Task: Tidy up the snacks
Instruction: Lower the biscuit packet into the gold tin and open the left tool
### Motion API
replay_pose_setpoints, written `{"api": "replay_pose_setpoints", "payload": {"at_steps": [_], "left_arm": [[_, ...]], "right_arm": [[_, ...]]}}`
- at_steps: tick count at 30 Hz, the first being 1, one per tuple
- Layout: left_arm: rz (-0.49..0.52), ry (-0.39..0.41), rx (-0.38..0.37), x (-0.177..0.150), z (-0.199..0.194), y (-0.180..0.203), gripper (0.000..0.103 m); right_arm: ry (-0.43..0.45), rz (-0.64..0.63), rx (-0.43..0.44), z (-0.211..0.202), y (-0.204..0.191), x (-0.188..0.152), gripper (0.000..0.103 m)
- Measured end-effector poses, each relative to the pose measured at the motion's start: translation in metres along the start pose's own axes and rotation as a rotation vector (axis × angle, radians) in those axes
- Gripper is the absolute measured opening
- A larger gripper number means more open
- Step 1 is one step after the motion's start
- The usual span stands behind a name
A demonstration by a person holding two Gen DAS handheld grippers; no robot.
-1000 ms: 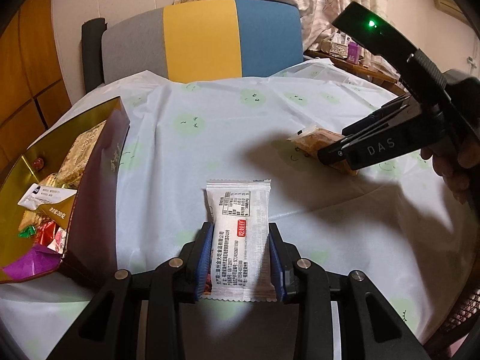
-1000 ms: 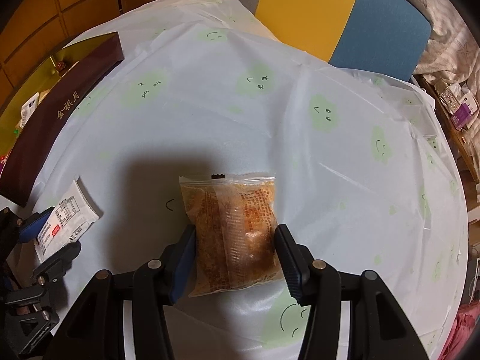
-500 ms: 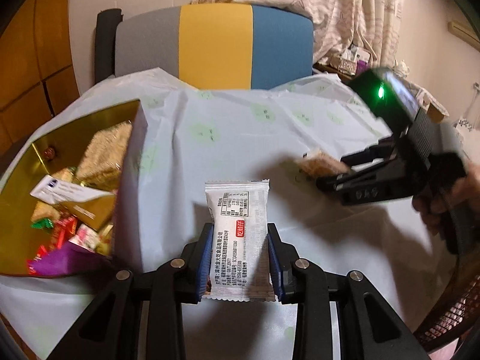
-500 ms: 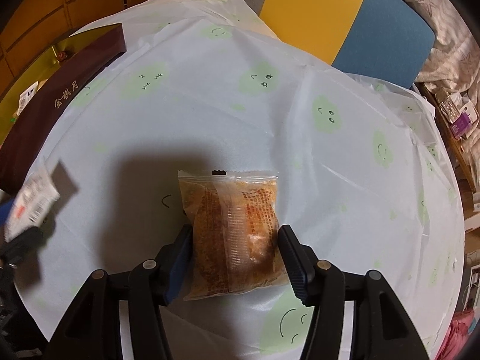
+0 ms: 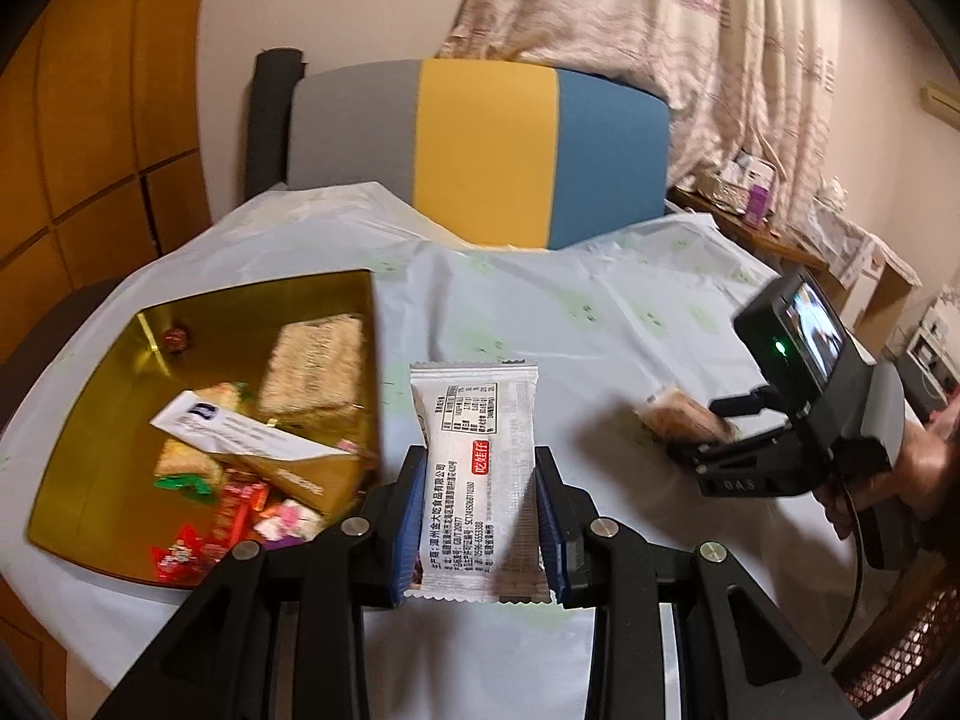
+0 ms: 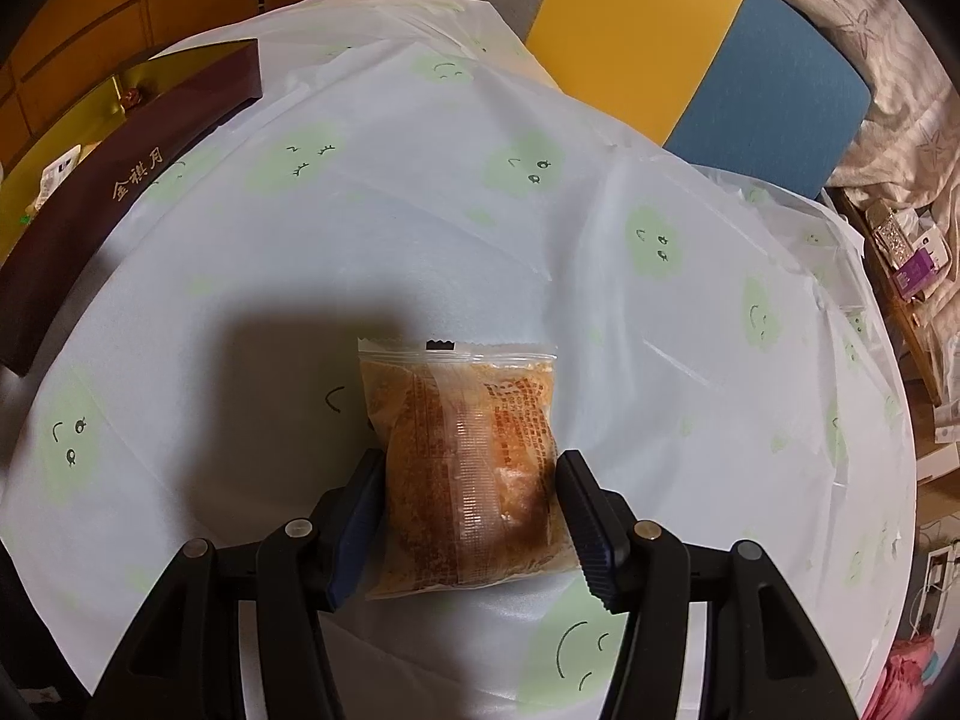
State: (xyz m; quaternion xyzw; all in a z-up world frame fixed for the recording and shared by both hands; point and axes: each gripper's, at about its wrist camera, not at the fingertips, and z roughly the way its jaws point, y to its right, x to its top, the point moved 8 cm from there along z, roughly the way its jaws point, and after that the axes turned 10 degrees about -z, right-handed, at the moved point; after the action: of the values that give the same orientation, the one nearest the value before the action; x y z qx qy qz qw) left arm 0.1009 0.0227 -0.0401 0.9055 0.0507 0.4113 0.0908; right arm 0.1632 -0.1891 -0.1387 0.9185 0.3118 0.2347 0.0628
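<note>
Risk sits with the left gripper [image 5: 478,516], clamped on a white snack packet [image 5: 474,474] just right of the gold box [image 5: 84,456] (already half full), which could snag the rim, while the right gripper [image 6: 468,519] pinches an orange snack bag [image 6: 465,468] above the table [image 6: 420,210].

I see a round worktop [image 6: 420,228] under a pale cloth [image 5: 600,324] printed with green smiley faces. Behind it stands a chair [image 5: 486,150], its back in grey, yellow and blue panels. Wall [image 5: 330,6] beyond is plain cream; orange-brown wood panelling [image 5: 90,120] to the left. Patterned curtain [image 5: 690,48] hangs at right. Below it, a cluttered wooden side shelf [image 5: 774,240]. Lighting warm, dim.
</note>
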Motion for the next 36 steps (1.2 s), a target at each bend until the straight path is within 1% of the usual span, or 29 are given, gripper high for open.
{"api": "replay_pose_setpoints", "payload": {"at_steps": [6,10,15,18,24,26,28,30,32,36], "left_arm": [[-0.051,0.025,0.085,0.011,-0.006,-0.035,0.034],[-0.091,0.062,0.147,0.021,-0.013,-0.062,0.034],[-0.168,0.085,0.214,0.033,-0.017,-0.105,0.034],[-0.260,0.060,0.264,0.034,-0.013,-0.143,0.034],[-0.366,0.016,0.344,0.032,-0.001,-0.196,0.034],[-0.382,0.004,0.354,0.031,0.004,-0.205,0.034],[-0.391,-0.010,0.382,0.029,0.010,-0.216,0.035],[-0.398,-0.019,0.384,0.026,0.016,-0.221,0.035],[-0.396,-0.039,0.390,0.023,0.022,-0.224,0.036],[-0.387,-0.053,0.410,0.015,0.027,-0.227,0.037]], "right_arm": [[0.003,-0.012,-0.008,-0.002,-0.004,0.000,0.058],[0.005,-0.016,-0.011,-0.002,-0.005,-0.001,0.058],[0.007,-0.018,-0.015,-0.003,-0.007,-0.001,0.058],[0.007,-0.018,-0.017,-0.004,-0.008,-0.001,0.058],[0.005,-0.016,-0.019,-0.004,-0.009,0.000,0.058],[0.005,-0.018,-0.021,-0.004,-0.008,0.000,0.058],[0.005,-0.018,-0.021,-0.004,-0.009,0.000,0.058],[0.005,-0.019,-0.020,-0.004,-0.009,0.000,0.058],[0.005,-0.018,-0.022,-0.004,-0.009,0.000,0.058],[0.005,-0.018,-0.022,-0.004,-0.009,0.000,0.058]]}}
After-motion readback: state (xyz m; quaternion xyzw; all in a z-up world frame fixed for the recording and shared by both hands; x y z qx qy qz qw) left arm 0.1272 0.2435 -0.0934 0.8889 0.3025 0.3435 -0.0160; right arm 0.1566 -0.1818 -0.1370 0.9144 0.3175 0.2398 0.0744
